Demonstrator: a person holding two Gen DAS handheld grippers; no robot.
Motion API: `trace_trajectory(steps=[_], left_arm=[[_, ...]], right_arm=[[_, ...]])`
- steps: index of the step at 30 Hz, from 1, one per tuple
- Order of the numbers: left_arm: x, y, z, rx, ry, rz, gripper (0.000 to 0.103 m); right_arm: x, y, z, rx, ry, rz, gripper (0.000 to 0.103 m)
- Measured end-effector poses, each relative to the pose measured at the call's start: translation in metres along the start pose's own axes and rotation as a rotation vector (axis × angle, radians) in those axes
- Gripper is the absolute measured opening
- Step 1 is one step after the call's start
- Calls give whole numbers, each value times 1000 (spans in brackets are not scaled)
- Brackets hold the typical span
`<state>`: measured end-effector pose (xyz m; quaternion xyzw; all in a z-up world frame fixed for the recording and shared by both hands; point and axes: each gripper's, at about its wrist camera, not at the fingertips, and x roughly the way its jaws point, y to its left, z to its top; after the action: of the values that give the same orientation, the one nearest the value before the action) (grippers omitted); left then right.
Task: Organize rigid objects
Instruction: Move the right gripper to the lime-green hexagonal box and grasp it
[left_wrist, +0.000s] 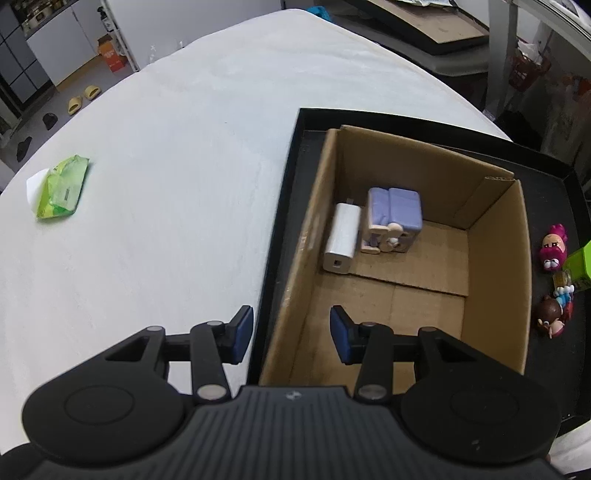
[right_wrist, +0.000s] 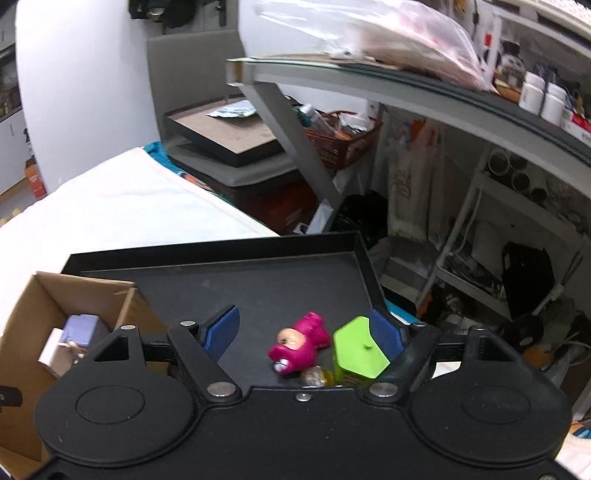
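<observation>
Left gripper (left_wrist: 291, 334) spread over cardboard box (left_wrist: 495, 254) wall, right gripper (right_wrist: 303, 334) spread around pink figure (right_wrist: 301, 345), green block (right_wrist: 356, 352)

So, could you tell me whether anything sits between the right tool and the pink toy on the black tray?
Nothing visible does. The right tool is open, and the pink toy lies on the black tray in the gap between its fingers. A green box stands beside the toy, close to one finger.

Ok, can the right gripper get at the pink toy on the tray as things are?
Probably yes. The right gripper is open, and the pink toy lies on the black tray between its fingers with nothing over it. The green box sits close beside the toy and might get nudged.
</observation>
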<state>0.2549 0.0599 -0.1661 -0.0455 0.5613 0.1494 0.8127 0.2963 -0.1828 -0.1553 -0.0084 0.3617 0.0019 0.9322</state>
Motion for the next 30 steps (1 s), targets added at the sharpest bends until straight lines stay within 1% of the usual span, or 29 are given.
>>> trace_trajectory(steps=[7,11,15,17,20,22,23,24,25,28,30], left_arm=[[4,-20,14,17,-5,73,44],[9,-35,20,59,-11,135,45],[18,-42,23,47,6,177,45],[22,-47,25,56,7,204,47],[25,-53,28,68,12,224,52],[26,-54,29,73,11,230,54],[26,-54,28,76,10,231,54],[26,-55,28,78,9,232,54],[27,-55,27,81,9,233,54],[27,-55,28,80,12,233,55],[27,-55,28,76,11,227,55]], right_arm=[[16,-15,-6,29,38,6,77],[26,-24,-9,31,45,-33,78],[39,-34,-11,51,63,-43,78],[45,-38,-12,60,70,-42,78],[55,-41,-15,55,107,-21,77],[58,-43,-17,56,114,-21,75],[60,-43,-19,50,119,-15,71],[62,-43,-20,42,125,-9,59],[66,-43,-21,36,137,-13,53],[63,-48,-21,75,126,7,51],[60,-47,-21,70,116,9,51]])
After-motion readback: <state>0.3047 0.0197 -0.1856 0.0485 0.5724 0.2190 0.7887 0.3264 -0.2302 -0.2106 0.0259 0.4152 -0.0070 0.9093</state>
